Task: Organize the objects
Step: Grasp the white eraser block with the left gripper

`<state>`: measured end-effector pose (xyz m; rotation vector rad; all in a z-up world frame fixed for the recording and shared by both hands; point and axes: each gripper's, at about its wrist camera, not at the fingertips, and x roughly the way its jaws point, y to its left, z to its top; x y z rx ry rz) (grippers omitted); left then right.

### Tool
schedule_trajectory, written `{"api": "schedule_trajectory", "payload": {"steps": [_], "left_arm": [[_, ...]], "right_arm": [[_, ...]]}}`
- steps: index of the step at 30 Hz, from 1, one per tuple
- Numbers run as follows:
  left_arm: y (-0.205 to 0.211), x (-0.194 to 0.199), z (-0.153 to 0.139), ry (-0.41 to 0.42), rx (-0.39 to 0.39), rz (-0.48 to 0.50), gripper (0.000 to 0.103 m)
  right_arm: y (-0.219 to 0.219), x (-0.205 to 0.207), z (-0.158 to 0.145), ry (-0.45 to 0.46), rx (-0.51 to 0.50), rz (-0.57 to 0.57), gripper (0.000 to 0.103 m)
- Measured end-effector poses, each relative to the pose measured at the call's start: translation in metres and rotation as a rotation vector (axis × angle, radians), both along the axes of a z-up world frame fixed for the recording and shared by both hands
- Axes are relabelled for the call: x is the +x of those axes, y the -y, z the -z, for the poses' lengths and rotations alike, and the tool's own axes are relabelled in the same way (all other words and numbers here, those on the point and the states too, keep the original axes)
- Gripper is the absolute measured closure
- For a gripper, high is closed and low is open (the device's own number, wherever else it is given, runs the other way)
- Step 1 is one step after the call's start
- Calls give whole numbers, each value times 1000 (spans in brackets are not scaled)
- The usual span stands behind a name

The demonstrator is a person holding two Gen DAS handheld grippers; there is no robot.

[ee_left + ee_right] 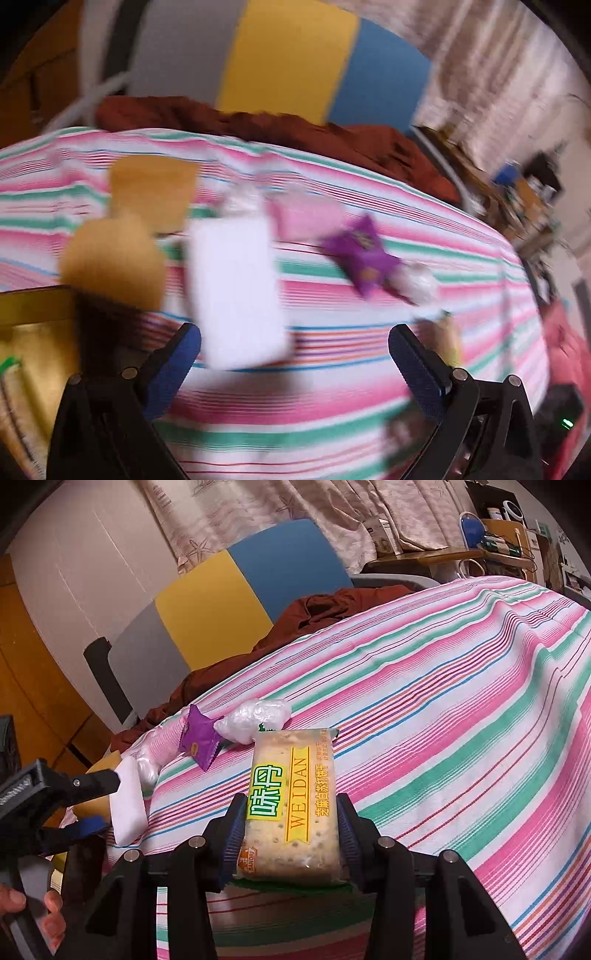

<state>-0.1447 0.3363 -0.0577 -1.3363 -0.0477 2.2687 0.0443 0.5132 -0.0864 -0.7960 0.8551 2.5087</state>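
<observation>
My right claw [291, 834] gripped the cracker packet [293, 805]; my left claw [295, 354] gaped empty; purple sachet [197, 742] ahead remained unsorted.

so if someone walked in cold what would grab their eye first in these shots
Probably the clear-wrapped cracker packet with a yellow and green label, clamped between the jaws of the right gripper just over the pink, green and white striped cloth. Next, the flat white rectangular block ahead of the open left gripper, and the small purple foil sachet lying farther back on the cloth.
</observation>
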Motion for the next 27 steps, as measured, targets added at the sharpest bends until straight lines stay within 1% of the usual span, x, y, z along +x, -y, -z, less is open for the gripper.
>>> {"api": "schedule_trajectory", "payload": {"steps": [2,3,5,8,10,12,14,16,17,18,20,21,22,24,27], "left_arm": [[7,-6,6,17,-23,-41,0],[6,-8,7,2,-63,-48,0],[3,-11,9,4,-86,-43,0],[-5,-17,11,4,-137,-68,0],[-12,-21,13,15,-145,-63,0],[-20,-22,15,-5,-183,-53,0],[-26,-23,18,-24,-198,-44,1],[-27,-20,23,-28,-213,-47,8],[-28,-20,26,-24,-211,-45,15],[-28,-19,29,-16,-210,-41,26],[-29,-17,32,-15,-211,-38,37],[-28,-13,31,-39,-211,-35,43],[-28,-11,30,-40,-202,-24,46],[-25,-5,28,-37,-174,-7,46],[-18,7,19,-58,-133,2,46]], "right_arm": [[0,1,0,-3,-2,0,55],[-1,1,0,-4,-4,0,55],[-1,1,0,-8,-8,-1,55],[-1,1,1,-10,-12,-1,55],[-2,2,1,-13,-13,0,55],[-2,3,1,-17,-17,0,55],[-2,3,2,-22,-20,1,55],[-2,3,2,-25,-21,2,55],[-2,3,2,-26,-21,2,55],[-2,3,2,-25,-20,2,55],[-2,3,2,-27,-19,2,55],[-2,3,3,-28,-20,2,55],[-2,3,3,-29,-21,2,55],[-2,3,3,-29,-20,3,55],[-2,3,2,-23,-13,3,55]]}}
